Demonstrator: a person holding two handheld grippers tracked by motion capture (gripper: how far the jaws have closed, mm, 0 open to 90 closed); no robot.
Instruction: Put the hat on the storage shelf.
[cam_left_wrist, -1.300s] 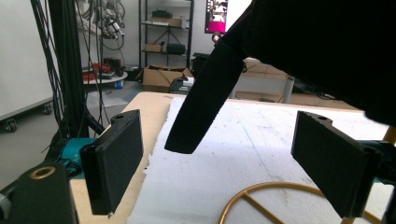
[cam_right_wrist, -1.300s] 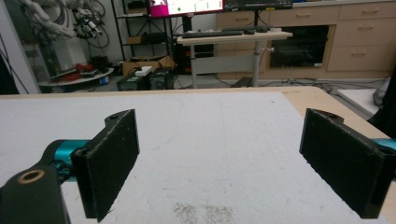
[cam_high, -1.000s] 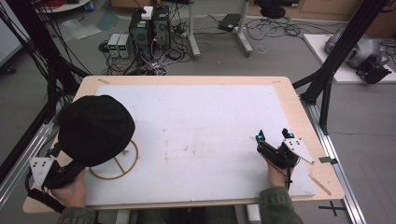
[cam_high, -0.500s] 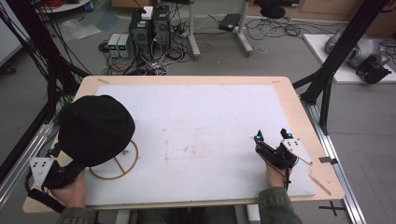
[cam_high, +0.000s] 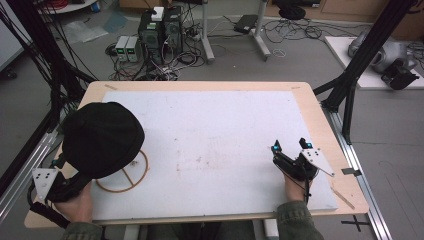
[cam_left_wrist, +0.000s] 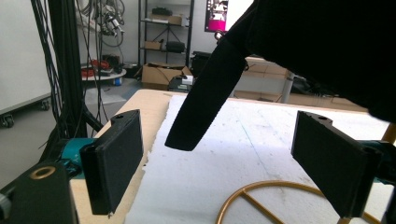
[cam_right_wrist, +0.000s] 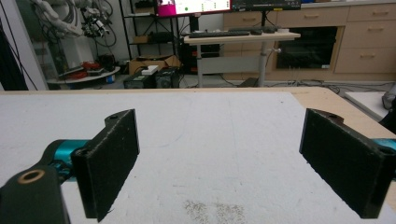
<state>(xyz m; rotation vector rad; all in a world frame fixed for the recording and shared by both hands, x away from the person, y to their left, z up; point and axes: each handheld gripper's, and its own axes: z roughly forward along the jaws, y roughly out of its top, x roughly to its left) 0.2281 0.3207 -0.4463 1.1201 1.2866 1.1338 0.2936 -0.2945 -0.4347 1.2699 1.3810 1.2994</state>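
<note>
A thin brass ring with spokes (cam_high: 131, 177) lies flat on the white board (cam_high: 215, 135) near its left front corner. A hand holds my left gripper's body (cam_high: 62, 189) just left of the ring, and a person's black cap (cam_high: 102, 137) hides its jaws in the high view. In the left gripper view my left gripper (cam_left_wrist: 218, 140) is open, with the ring (cam_left_wrist: 261, 198) low between the jaws and the cap's brim (cam_left_wrist: 205, 98) hanging above. At the board's right front, my right gripper (cam_high: 290, 145) stands open and holds nothing (cam_right_wrist: 222, 121).
The wooden table (cam_high: 320, 115) shows as a narrow border around the board. Black frame posts (cam_high: 360, 70) stand at the right and left sides. Computers and cables (cam_high: 160, 30) sit on the floor behind the table. A desk and cabinets (cam_right_wrist: 243, 35) are far off.
My right gripper has edged slightly left and forward on the board. The left gripper, cap and ring look unchanged.
</note>
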